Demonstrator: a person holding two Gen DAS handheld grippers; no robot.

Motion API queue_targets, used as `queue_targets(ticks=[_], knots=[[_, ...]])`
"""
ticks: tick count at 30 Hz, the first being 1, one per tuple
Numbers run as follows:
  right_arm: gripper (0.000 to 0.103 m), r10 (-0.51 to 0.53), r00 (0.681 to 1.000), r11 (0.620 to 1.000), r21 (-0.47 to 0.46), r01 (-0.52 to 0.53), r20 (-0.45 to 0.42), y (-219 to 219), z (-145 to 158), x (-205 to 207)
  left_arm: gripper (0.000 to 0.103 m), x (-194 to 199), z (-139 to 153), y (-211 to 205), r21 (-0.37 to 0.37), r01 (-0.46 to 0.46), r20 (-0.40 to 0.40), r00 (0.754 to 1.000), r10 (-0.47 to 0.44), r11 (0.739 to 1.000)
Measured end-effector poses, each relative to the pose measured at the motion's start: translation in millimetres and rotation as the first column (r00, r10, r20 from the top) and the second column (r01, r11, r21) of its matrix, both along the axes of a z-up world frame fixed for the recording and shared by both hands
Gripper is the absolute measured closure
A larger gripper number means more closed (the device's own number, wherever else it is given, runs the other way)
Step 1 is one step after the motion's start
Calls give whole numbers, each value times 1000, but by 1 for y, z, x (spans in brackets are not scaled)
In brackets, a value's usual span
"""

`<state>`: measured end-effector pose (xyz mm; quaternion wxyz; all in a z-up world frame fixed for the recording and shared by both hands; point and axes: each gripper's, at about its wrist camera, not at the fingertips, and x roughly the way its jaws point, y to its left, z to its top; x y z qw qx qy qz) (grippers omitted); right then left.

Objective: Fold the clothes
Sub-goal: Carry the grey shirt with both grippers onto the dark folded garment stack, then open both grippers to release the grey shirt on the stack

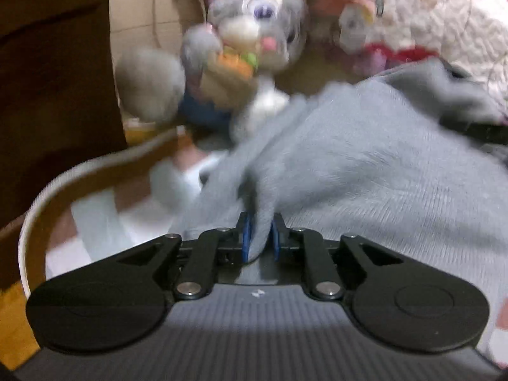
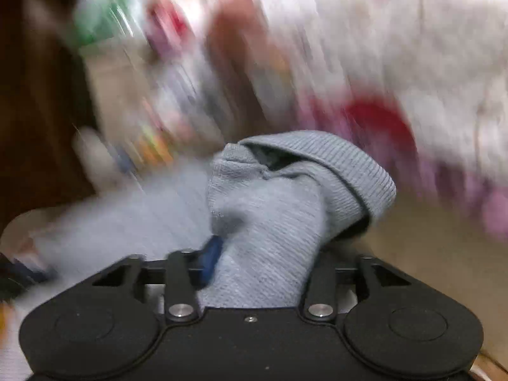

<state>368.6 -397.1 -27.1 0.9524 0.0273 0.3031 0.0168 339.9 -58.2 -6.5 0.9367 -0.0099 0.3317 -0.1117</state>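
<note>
Left gripper (image 1: 260,238): blue pads pinched narrow on a fold of grey knit garment (image 1: 365,165), cloth spreading away to the right. Beyond it, grey plush toy (image 1: 254,31) and white quilted bedding (image 1: 444,25). Right gripper (image 2: 254,254): clamped on the same garment's ribbed cuff (image 2: 349,165), bunched between the fingers; background smeared by blur.

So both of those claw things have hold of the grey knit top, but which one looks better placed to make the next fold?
Probably the right gripper: it holds the grey knit top near a ribbed cuff, an end that can swing over. The left gripper pinches a thin ridge mid-fabric.
</note>
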Motion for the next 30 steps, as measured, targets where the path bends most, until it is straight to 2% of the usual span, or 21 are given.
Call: queue_targets(ticks=[1,5,8,10,12,15,16,18,19,21,22,23,24,26,28,29,30], knots=[[36,-17,1000,999,30,16,20,1,2,-12,88,-2,0,0,-2,21,0,1000,-21,1000],[32,-90,992,985,152,76,93,5,9,-58,86,-1,13,-9,74,34,5,999,-34,997],[28,-145,979,966,233,109,142,9,15,-93,85,1,29,-2,0,-6,34,999,6,1000],[29,-80,977,995,81,65,196,35,14,-113,85,3,37,1,-47,-11,63,998,13,999],[34,5,970,999,-48,7,243,57,16,-131,84,6,43,2,-71,-13,84,996,19,997],[32,143,947,968,-242,-73,287,92,18,-158,80,14,39,-3,-41,0,54,999,2,999],[35,220,944,949,-277,-148,248,105,14,-161,80,18,36,-5,-29,10,34,999,-9,1000],[37,325,930,889,-389,-240,170,135,-1,-167,78,20,26,-12,18,25,7,1000,-25,1000],[44,369,916,848,-461,-262,159,148,-11,-174,77,21,21,-15,43,32,-6,999,-32,999],[49,460,881,742,-593,-312,112,172,-33,-189,73,21,15,-16,61,15,-6,1000,-14,998],[52,488,869,699,-632,-335,79,178,-41,-191,72,21,13,-13,45,-3,-11,1000,4,999],[53,503,862,675,-651,-347,63,181,-47,-195,67,21,12,-10,23,-23,-17,1000,23,999],[53,502,862,681,-645,-348,66,179,-48,-199,60,21,12,-6,11,-38,-20,999,38,999],[53,508,858,703,-612,-362,75,172,-43,-206,56,18,13,-1,7,-53,-18,998,53,999],[52,520,850,731,-559,-390,87,163,-33,-214,55,12,17,-1,36,-53,-8,999,53,998],[48,552,831,729,-525,-439,71,160,-30,-220,54,7,20,-2,58,-55,-3,998,56,997],[38,587,809,720,-478,-503,32,160,-32,-224,52,-6,21,-4,66,-73,1,997,73,995]])
